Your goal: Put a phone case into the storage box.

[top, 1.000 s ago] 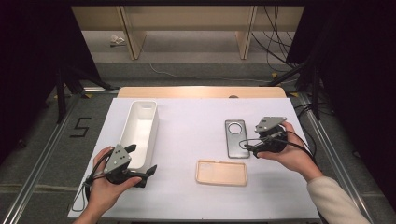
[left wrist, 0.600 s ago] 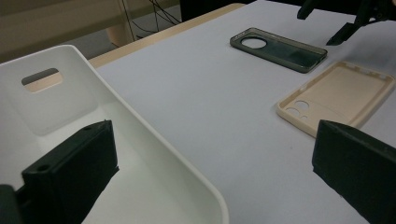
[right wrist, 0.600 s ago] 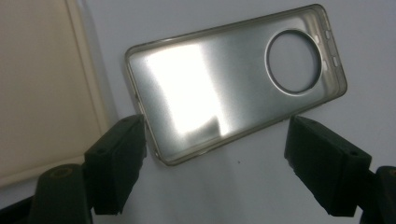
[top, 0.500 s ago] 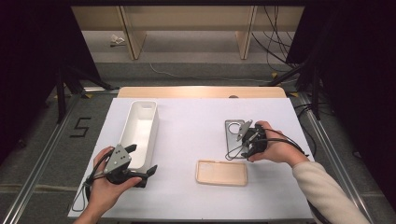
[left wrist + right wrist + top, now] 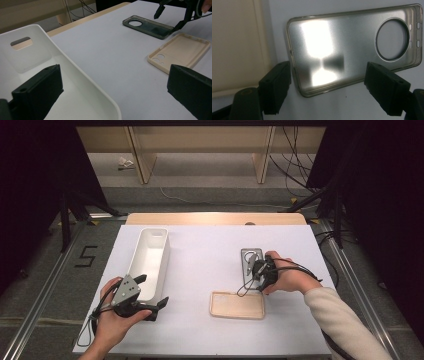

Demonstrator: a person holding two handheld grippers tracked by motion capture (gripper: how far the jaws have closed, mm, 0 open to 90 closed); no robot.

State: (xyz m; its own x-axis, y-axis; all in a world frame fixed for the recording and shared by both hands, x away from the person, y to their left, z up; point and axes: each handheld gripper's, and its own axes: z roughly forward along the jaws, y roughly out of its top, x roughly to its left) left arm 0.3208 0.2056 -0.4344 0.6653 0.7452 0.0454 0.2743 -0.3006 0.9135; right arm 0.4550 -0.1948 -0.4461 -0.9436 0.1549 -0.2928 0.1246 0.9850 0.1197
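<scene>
My right gripper (image 5: 251, 268) is open wide, holding nothing. In the right gripper view the 2 jaws stand either side of the dark phone case (image 5: 352, 47), one jaw outside each long edge, not yet touching it as far as I can tell.

The dark case lies flat, open side up, on the right half of the tabletop (image 5: 210, 255), with its round camera cut-out toward the far edge. A beige phone case (image 5: 237, 304) lies just beside its near end, closer to the near edge, also open side up.

Handling judgement: the dark case looks light, thin-walled and glossy, probably flexible. It is likely to bow or slip if squeezed hard across the width. Best hold is across the 2 long side walls near the solid end away from the cut-out, where the shell is stiffest, with a gentle close. It sits flat on the sheet, so the jaw tips must come right down to the surface to catch the rim.

My left gripper (image 5: 151, 296) rests near the near-left corner, open and empty, beside the near end of the white bin (image 5: 150, 257).
</scene>
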